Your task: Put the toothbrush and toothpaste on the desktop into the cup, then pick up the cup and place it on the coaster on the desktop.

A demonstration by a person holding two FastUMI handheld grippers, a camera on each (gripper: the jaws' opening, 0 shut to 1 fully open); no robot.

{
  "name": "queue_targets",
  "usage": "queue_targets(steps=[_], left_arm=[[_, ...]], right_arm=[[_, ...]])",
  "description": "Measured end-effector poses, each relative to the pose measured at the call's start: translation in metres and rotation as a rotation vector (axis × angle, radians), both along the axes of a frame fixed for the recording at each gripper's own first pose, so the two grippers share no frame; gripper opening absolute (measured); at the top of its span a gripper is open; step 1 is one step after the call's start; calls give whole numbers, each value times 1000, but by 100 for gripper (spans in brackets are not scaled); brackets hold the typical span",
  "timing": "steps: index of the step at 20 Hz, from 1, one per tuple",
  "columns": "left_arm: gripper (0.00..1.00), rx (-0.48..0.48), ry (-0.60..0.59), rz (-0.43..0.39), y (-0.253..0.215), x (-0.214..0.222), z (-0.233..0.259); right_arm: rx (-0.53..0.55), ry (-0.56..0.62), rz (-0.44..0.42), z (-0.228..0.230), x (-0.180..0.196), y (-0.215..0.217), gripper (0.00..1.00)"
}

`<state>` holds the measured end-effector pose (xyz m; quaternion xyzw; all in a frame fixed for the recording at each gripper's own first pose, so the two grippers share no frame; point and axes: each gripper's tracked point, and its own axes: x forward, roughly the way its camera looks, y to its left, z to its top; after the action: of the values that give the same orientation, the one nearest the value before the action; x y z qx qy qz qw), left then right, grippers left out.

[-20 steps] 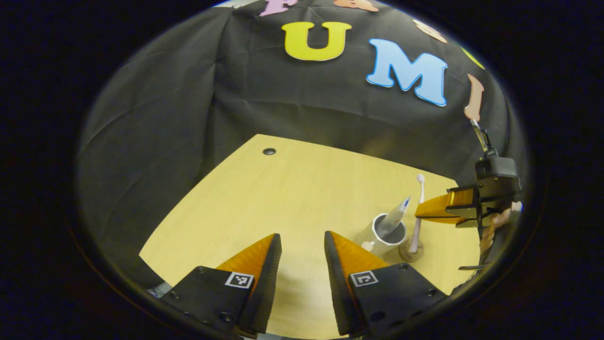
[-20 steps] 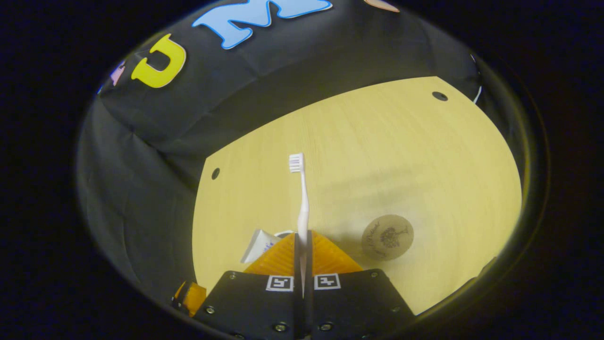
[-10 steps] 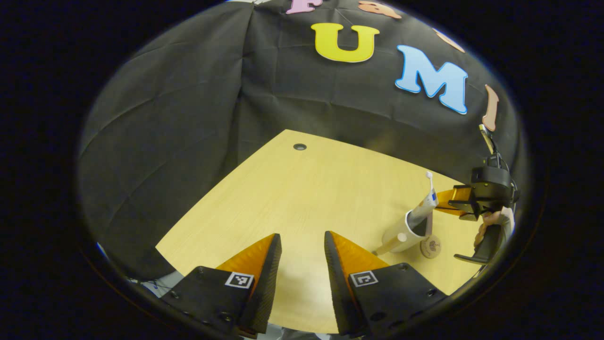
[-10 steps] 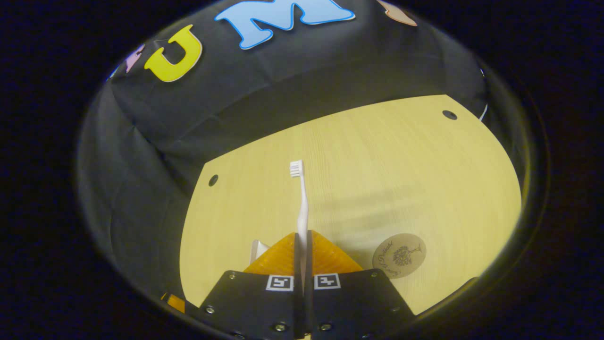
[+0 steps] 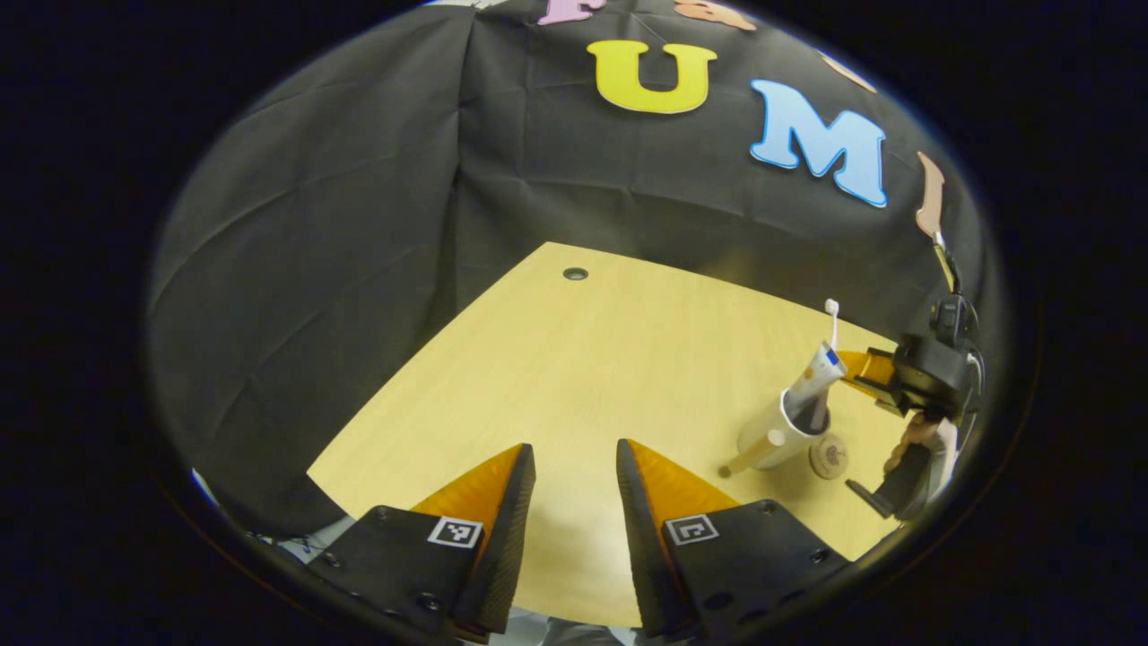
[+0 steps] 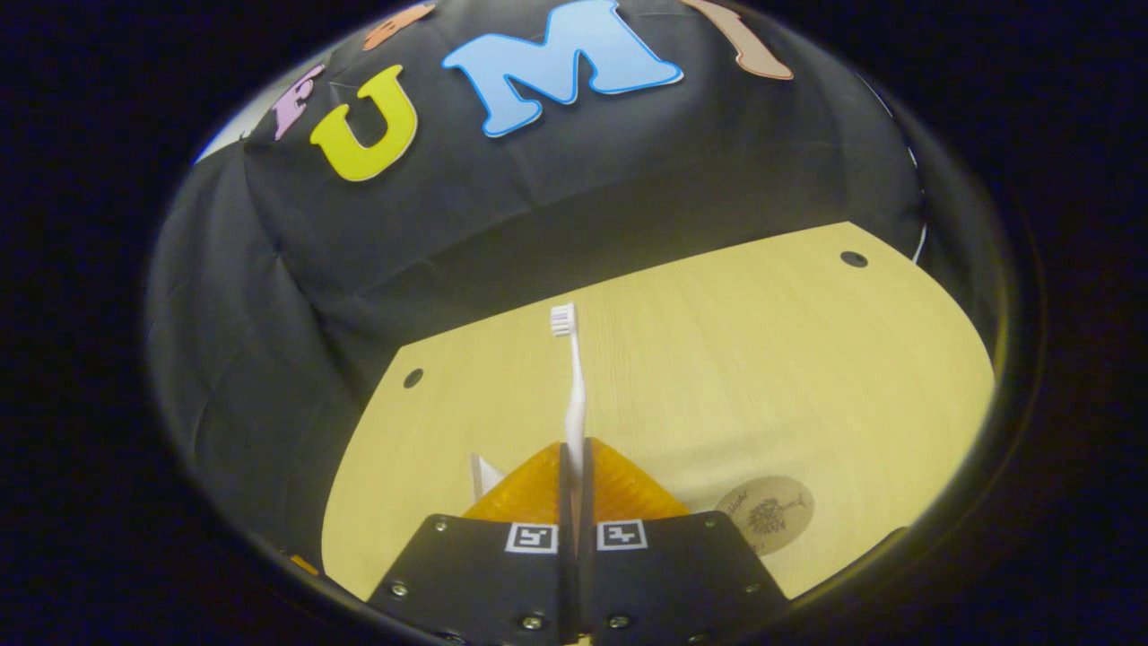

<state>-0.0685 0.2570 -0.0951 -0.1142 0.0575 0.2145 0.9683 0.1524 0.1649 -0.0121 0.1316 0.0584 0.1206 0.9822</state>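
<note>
Toothbrush [image 6: 574,395] is standing upright, pinched by the right gripper [image 6: 574,453] above the white cup [image 5: 778,437] holding toothpaste [image 5: 814,375], beside the coaster [image 6: 764,513]. Left gripper [image 5: 574,475] is hovering, fingers apart, near the desktop [image 5: 583,377] edge.

The wooden desktop [image 5: 574,377] lies bare ahead of the left gripper [image 5: 574,475], whose fingers stand apart over it, with open room to the far edge where the black cloth wall [image 5: 359,197] rises. Far right in that view, the white cup [image 5: 778,431] crowds the corner, the toothpaste [image 5: 818,368] jutting from its mouth, the round coaster [image 5: 830,455] just beside it. The right gripper [image 6: 574,462] is clamped on the upright toothbrush [image 6: 574,386] over the cup; whether the brush's lower end is inside the rim is hard to tell. In the right gripper view the desktop beyond the coaster [image 6: 765,513] is bare.
</note>
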Motion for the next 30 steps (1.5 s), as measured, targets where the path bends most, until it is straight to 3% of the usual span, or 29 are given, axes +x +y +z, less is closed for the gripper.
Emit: queue_targets(steps=[3,7,12,14,16,17,30], left_arm=[[59,15,4,-21,-7,10,6],[60,30,12,-54,-12,33,10],[60,50,7,-93,-27,59,22],[60,58,8,-106,-32,62,23],[60,62,13,-116,-38,63,22],[60,62,17,-119,-39,62,20],[60,54,23,-155,-51,69,13]], right_arm=[[22,-50,-7,1,-3,-1,2],[-36,-116,-55,1,-19,1,3],[-86,-166,-57,-12,-40,0,4],[-101,-166,-56,-19,-45,-2,6],[-111,-160,-45,-27,-49,0,19],[-117,-152,-42,-31,-50,0,21],[-177,-120,-14,-46,-56,1,21]])
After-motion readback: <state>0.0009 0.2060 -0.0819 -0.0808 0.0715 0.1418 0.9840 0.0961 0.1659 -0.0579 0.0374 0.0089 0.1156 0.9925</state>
